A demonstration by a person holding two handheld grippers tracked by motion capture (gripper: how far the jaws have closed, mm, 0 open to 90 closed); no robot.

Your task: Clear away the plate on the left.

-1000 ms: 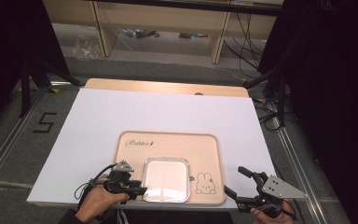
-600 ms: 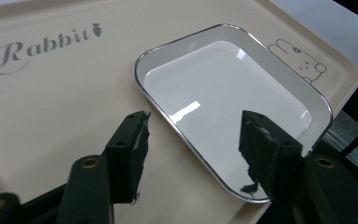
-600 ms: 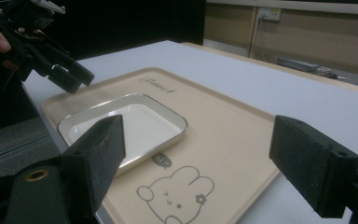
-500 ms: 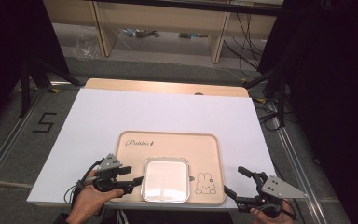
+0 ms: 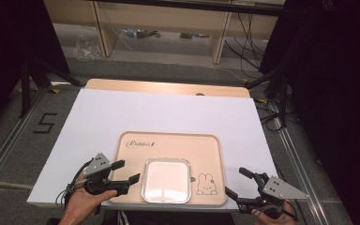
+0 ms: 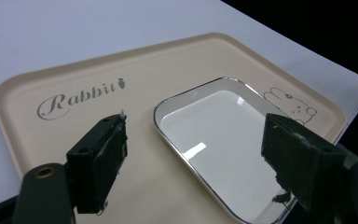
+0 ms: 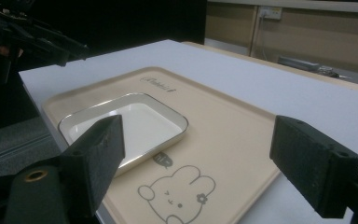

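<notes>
Both hand-held grippers, left [image 5: 126, 172] and right [image 5: 239, 183], hang spread beside the white dish [image 5: 166, 180] on the tray [image 5: 206, 150]

White dish [image 5: 167, 180] on beige tray [image 5: 206, 150], gaping grippers either side.

In front of you a beige tray [image 5: 168, 145] lies flat on the white table cover, near its front edge, with "Rabbit" in script at its far left corner and a small rabbit drawing [image 5: 206, 183] at its near right. On the tray's near half sits a shallow white dish [image 5: 167, 180], rectangular with rounded corners and a thin bright rim (metal-edged, as far as you can judge from the shine), flat, upright and holding nothing. The dish rests just left of the rabbit drawing, its near edge close to the tray's front lip.
</notes>
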